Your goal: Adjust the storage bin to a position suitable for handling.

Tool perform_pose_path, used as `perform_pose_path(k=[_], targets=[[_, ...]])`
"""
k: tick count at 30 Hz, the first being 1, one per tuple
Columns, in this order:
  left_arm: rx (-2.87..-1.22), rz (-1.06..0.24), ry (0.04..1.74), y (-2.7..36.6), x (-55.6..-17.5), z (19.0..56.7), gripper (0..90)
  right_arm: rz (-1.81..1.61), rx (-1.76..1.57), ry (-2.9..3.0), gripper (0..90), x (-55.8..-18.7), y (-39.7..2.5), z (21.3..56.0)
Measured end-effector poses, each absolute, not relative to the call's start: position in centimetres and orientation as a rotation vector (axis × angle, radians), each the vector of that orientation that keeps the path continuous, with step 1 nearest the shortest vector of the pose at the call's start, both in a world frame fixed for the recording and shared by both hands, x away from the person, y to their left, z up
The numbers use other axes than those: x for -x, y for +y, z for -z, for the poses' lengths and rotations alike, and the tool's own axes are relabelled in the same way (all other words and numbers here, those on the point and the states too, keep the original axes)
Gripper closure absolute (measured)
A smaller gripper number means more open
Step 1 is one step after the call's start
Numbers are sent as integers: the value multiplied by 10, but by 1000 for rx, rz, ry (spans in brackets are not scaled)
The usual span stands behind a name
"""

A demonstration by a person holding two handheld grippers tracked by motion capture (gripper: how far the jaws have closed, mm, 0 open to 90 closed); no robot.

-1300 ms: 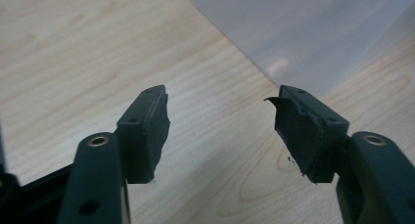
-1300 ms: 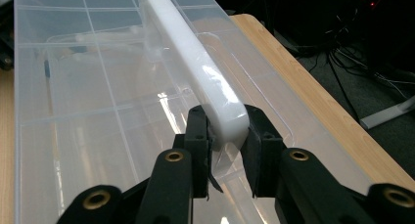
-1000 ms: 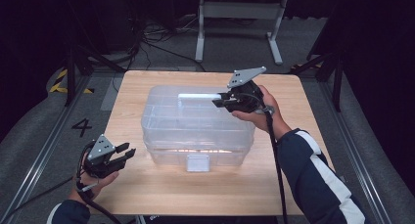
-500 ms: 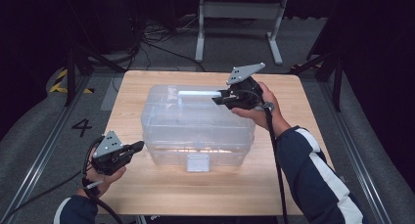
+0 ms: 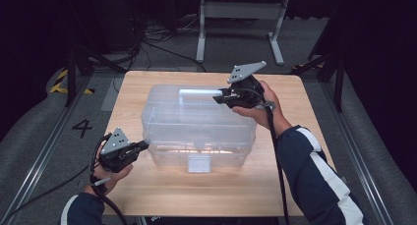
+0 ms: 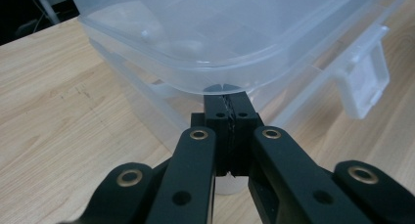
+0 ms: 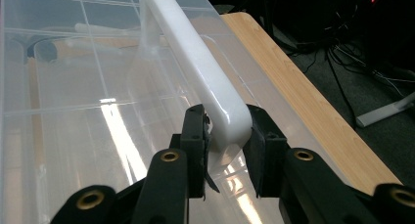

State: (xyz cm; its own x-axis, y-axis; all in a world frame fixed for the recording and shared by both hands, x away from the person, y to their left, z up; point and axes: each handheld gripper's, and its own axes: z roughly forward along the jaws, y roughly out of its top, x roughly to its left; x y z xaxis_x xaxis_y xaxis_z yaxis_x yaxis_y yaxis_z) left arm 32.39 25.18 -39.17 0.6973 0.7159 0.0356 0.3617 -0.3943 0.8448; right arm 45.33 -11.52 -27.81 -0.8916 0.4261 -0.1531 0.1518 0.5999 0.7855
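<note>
Two claws on the clear bin (image 5: 196, 131): our right claw (image 5: 220, 97) pinches the white handle (image 7: 195, 67), left claw (image 5: 142, 144) pressed together under the lid rim (image 6: 215, 84). Next, probably pry upward.

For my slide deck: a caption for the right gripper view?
Right gripper clamped on the white handle of a clear plastic box.

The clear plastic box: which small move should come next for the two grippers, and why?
Probably lift the left gripper slightly to raise the lid's corner. Its jaws are shut, with the tips tucked under the lid rim of the clear plastic box, while the right gripper is clamped on the white handle. The front latch hangs down, seemingly released.
</note>
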Motion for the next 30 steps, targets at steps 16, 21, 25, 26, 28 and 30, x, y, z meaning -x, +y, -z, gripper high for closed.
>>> perform_pose_path(k=[16,21,25,26,28,30], targets=[[-2004,-525,829,251,-325,389,900,-1149,-534,2338,510,-434,-139,267],[-2002,-527,829,251,-326,388,900,-1109,-573,2298,448,-427,-167,270],[-2007,-533,825,251,-326,388,900,-1095,-622,2267,425,-419,-193,278],[-2007,-531,824,251,-326,388,900,-1095,-622,2267,425,-419,-193,278],[-2007,-532,819,251,-326,387,900,-1108,-640,2249,417,-413,-204,282],[-2009,-535,818,251,-326,386,900,-1114,-663,2224,413,-407,-215,286]])
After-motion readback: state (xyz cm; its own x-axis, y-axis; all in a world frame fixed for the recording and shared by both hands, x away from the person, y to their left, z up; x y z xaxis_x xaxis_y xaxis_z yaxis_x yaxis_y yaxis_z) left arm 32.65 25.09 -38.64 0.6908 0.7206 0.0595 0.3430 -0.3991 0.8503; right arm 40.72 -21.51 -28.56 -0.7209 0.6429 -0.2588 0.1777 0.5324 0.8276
